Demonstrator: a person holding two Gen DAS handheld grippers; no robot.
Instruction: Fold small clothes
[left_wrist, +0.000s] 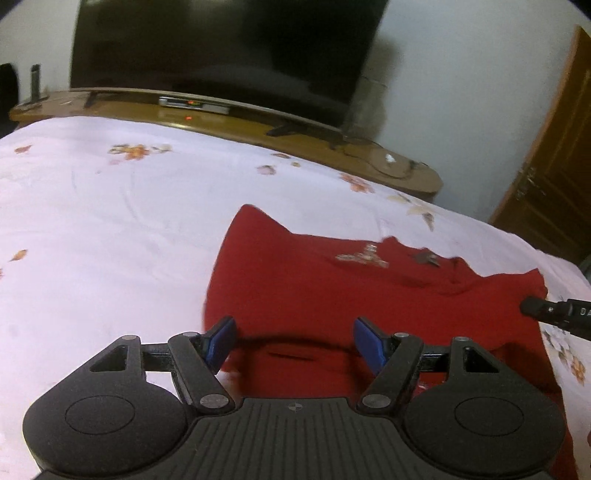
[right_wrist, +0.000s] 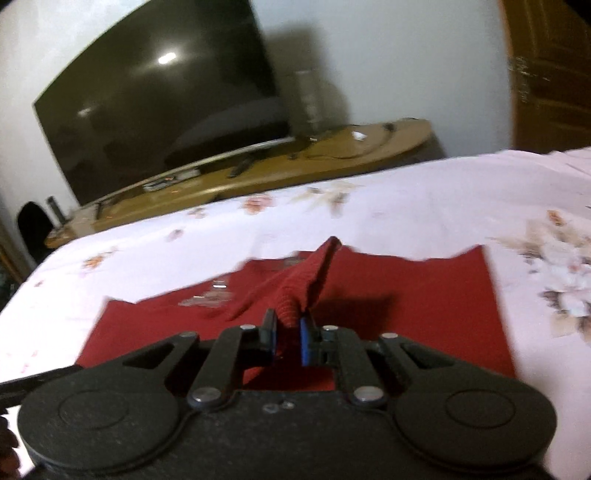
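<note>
Red garment lies spread on the floral bedsheet, lower centre of both frames. Right hand-held gripper pinches a raised fold of it between narrow jaws. Left hand-held gripper hovers wide over its near edge, holding nothing.
</note>
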